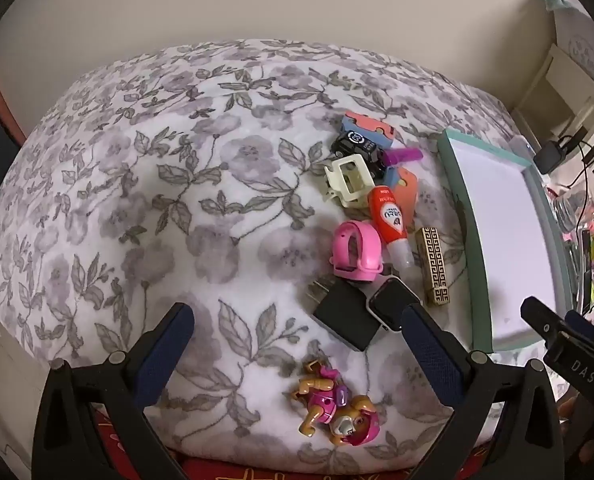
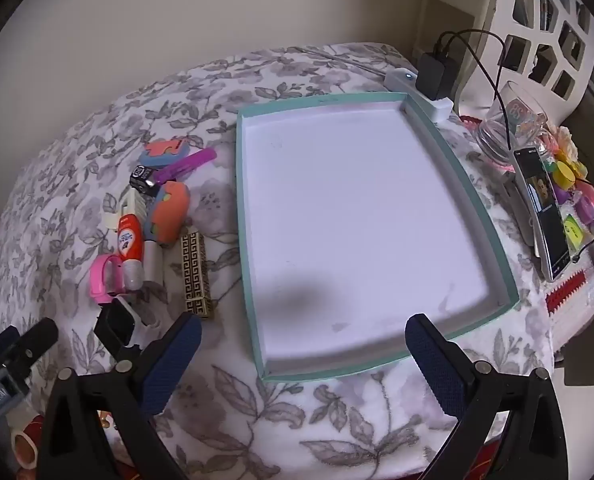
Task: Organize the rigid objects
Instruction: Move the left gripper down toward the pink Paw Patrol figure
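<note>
Both tools hang tilted down over the floral bedspread (image 1: pixel 145 184), holding nothing. The left gripper (image 1: pixel 297 316) stands wide, and so does the right gripper (image 2: pixel 303 328). The cluttered toys lie at about one o'clock from the left one; nearest is the pink-and-tan plastic pup figure (image 1: pixel 333 404), lying just under its jaws, long axis slanting from ten to four. The shallow teal-rimmed white tray (image 2: pixel 253 264), empty, lies at twelve o'clock from the right gripper. I judge the left the nearer hand for the pup.
</note>
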Demonstrator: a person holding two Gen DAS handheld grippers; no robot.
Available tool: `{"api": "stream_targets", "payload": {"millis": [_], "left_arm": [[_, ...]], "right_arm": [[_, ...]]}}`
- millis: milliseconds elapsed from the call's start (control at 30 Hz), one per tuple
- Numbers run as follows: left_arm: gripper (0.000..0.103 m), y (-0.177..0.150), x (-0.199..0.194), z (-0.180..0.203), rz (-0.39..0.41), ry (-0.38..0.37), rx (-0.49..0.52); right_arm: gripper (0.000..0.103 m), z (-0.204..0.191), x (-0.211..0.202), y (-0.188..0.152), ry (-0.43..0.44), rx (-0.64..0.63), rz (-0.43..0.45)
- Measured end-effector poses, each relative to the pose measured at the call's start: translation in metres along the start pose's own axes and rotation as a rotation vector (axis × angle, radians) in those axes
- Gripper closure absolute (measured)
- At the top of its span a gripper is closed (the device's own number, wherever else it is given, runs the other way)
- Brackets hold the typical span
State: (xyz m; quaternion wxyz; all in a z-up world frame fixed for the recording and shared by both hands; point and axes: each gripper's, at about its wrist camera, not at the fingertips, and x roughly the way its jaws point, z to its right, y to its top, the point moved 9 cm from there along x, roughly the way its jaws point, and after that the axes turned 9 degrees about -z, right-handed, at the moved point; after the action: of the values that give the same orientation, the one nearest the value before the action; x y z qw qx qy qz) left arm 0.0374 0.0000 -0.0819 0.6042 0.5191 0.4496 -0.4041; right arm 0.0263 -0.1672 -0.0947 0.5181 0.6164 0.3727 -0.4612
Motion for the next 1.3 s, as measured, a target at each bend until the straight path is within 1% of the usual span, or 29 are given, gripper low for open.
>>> {"api": "stream_targets", "payload": {"millis": [133, 167, 233, 300, 433, 667, 1300], "left_arm": [[0.000, 0.001, -0.003, -0.003, 0.016, -0.010, -0.001], [0.000, -0.001, -0.007, 0.001, 0.038, 0.022, 0.024], [0.000, -0.003, -0.009, 0.003, 0.037, 0.022, 0.024], [0.000, 0.001, -0.006, 0.002, 0.012, 0.015, 0.023], [0.000, 0.003, -0.005, 0.003, 0.003, -0.005, 0.032], [0.000, 0.000, -0.003, 0.009, 0.004, 0.010, 0.054], [0.000, -0.001, 0.005, 0.008, -0.026, 0.015, 0.057]], "right_arm": [[0.000, 0.001, 0.000, -0.002, -0.007, -0.002, -0.002], [0.000, 0.002, 0.000, -0.002, -0.005, -0.002, 0.000], [0.000, 0.002, 0.001, -0.003, -0.009, -0.005, -0.001], [0.000, -0.003, -0.002, 0.000, -0.014, -0.009, -0.003], [0.000, -0.012, -0.005, 0.005, -0.012, -0.014, -0.001], [0.000, -0.011, -0.006, 0.004, -0.004, -0.034, 0.013], [0.000, -0.012, -0.005, 0.004, -0.012, -0.041, 0.011]]}}
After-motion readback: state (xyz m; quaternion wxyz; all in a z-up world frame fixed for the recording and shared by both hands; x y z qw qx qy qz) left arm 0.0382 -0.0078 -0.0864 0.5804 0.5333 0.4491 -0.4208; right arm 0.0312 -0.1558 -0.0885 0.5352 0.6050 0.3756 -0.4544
